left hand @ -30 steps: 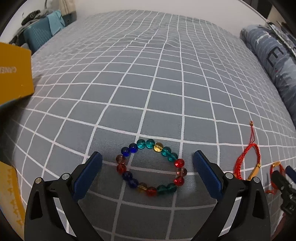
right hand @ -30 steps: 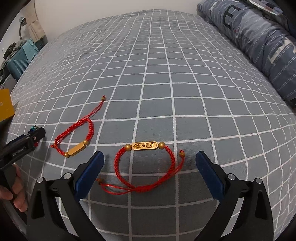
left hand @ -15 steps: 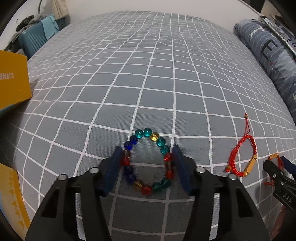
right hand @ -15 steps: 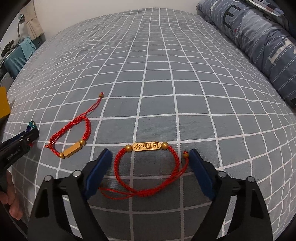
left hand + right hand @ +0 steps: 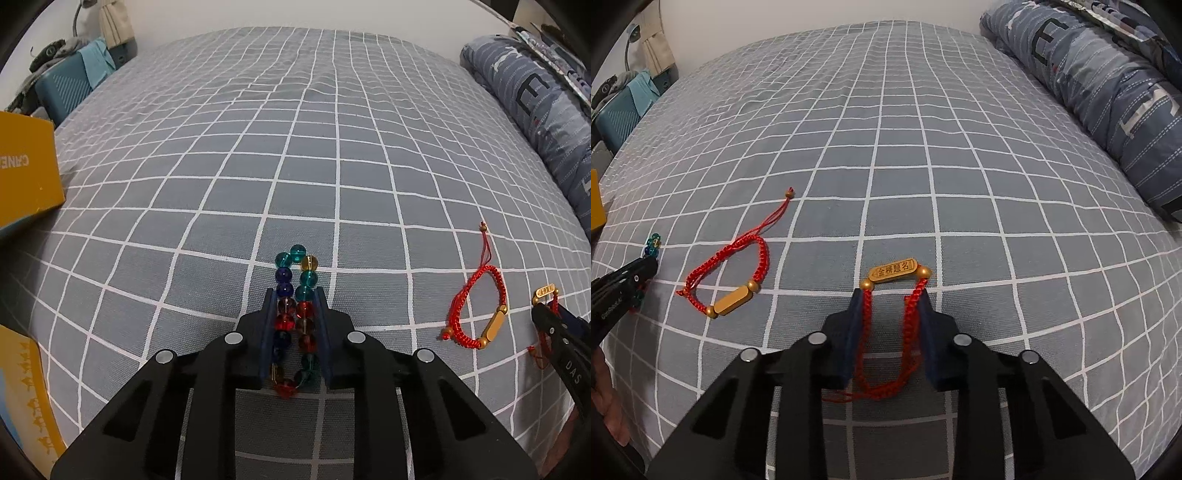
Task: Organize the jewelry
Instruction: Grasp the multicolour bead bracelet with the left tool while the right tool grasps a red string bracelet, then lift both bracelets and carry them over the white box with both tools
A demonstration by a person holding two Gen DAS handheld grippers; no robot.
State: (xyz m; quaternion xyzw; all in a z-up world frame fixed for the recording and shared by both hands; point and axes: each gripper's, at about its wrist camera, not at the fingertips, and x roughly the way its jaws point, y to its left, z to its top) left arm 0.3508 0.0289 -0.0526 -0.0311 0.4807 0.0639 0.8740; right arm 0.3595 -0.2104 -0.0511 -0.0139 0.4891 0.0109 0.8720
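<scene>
Both fingers, spread 1 s ago, now pinch: left gripper [image 5: 294, 314] squeezes bead bracelet [image 5: 295, 317], right gripper [image 5: 890, 317] w/ plaque bracelet [image 5: 892, 314]. We're ready to lift; spare red bracelet [image 5: 729, 277] lies at 10 o'clock.

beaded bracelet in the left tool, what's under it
Under the beaded bracelet only the grey checked bedsheet shows. The left tool squeezes it flat; whether it has lifted off cannot be seen.

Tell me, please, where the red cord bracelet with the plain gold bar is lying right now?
The plain-bar bracelet lies free on the checked bedspread, between the two grippers: left of the right gripper in its view, right of the left gripper in the other.
</scene>
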